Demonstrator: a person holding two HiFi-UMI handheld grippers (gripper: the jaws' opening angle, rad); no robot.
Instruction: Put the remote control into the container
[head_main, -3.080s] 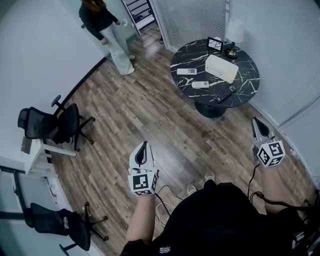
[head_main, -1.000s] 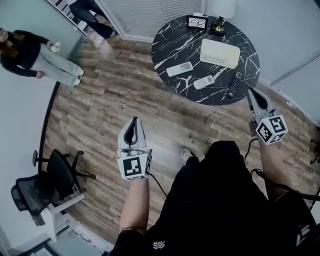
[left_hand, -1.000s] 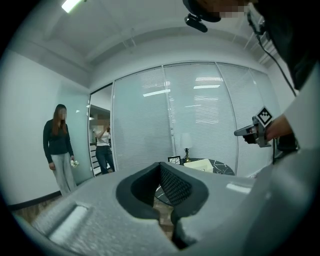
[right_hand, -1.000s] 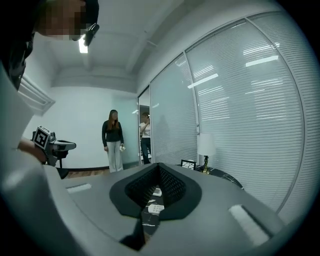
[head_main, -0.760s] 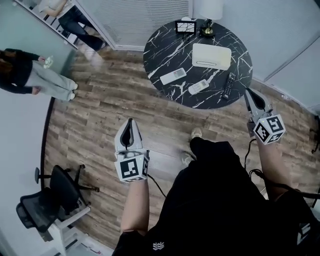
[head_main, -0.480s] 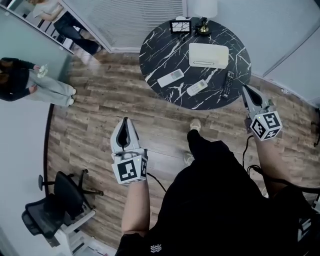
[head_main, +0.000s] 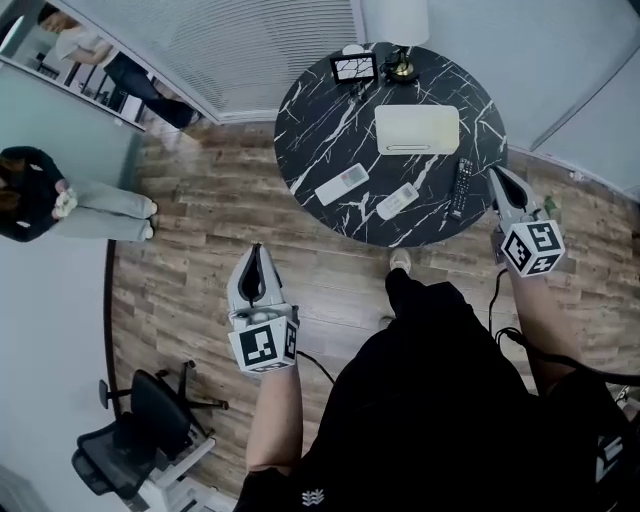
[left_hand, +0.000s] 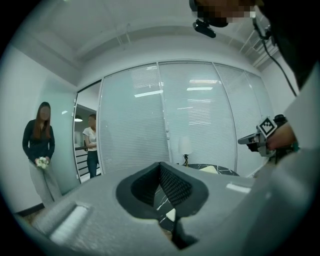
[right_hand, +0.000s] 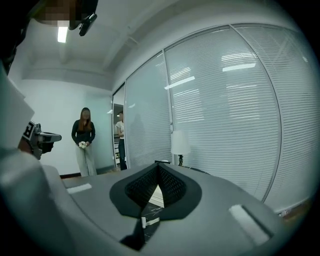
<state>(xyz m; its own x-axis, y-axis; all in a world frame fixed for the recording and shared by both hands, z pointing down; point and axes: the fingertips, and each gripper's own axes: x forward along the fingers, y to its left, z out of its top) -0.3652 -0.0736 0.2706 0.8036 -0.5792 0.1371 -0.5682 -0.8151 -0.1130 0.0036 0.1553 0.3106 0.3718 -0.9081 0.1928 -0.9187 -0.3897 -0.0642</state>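
Both tools are empty with jaws fully closed. Left tool (head_main: 256, 255) hangs over the floor (head_main: 200, 250), short of the desk (head_main: 320, 120). Right tool (head_main: 499, 178) is at the desk edge, just beside the black remote control (head_main: 461, 187). A white remote (head_main: 342, 184) and a second white remote (head_main: 397, 200) lie mid-desk, with the container (head_main: 417, 129) behind them. We read this as the approach step. Next we open the right jaws and straddle the black remote's long sides.

Black top (head_main: 430, 400); grey left gripper (head_main: 256, 250), right gripper (head_main: 495, 173); black-white marker cubes (head_main: 263, 345); black cables (head_main: 497, 300).
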